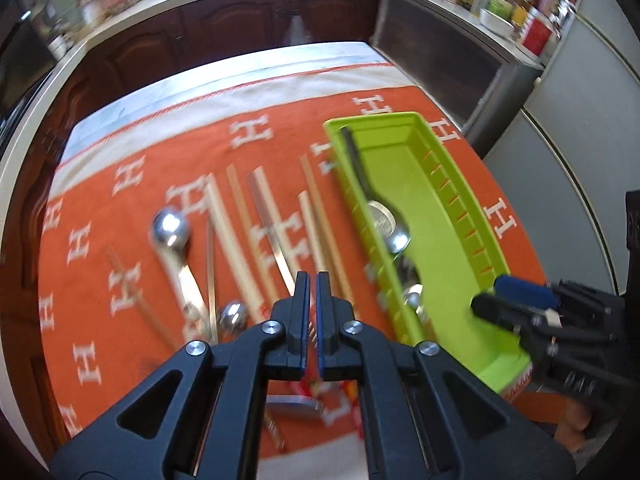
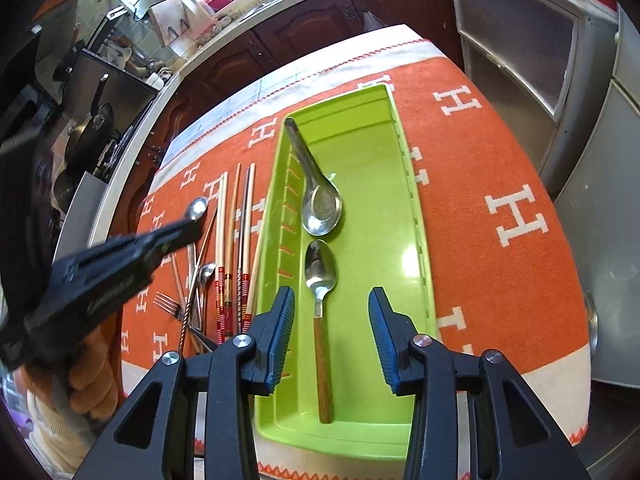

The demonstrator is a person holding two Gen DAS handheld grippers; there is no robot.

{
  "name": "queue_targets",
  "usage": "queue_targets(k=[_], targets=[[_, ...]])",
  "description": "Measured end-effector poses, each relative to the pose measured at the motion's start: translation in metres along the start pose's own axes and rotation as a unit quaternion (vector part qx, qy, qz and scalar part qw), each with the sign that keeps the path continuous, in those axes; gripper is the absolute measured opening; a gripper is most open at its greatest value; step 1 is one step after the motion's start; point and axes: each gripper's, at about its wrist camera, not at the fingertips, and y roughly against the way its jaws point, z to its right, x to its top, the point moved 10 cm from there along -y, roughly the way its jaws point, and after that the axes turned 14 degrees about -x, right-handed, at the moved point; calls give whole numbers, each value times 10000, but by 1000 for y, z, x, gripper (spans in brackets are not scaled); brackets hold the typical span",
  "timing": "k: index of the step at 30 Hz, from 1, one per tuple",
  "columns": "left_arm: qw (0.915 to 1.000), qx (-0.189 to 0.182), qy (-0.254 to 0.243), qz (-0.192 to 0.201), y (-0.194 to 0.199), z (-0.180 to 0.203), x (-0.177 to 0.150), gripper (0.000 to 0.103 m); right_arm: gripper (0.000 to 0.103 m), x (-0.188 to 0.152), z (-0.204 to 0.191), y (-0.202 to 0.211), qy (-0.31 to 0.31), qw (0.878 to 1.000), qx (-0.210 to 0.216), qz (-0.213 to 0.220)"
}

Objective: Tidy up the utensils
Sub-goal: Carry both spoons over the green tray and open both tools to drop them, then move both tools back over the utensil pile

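Note:
A green tray lies on the orange cloth and holds a steel soup spoon and a wooden-handled spoon. My right gripper is open and empty above the tray's near end, over the wooden handle. Left of the tray lie several chopsticks, spoons and a fork. My left gripper is shut and empty above the chopsticks; it shows in the right wrist view. The tray and right gripper show in the left wrist view.
The orange cloth with white H letters covers a table. Dark wooden cabinets and a counter stand beyond it. A grey cabinet stands at the right. A steel spoon lies on the cloth at the left.

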Motion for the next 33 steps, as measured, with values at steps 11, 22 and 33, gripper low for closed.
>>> queue_targets(k=[11,22,33], targets=[[9975,406,529,249,40,-41,-55,1,47,-6,-40,21,550,9982,-121,195],[9953,161,799,516,57,-58,-67,1,47,-1,-97,34,1321,9890,-354,568],[9879,128,1457,509,51,-103,-86,1,47,7,-140,25,1719,9828,-312,597]])
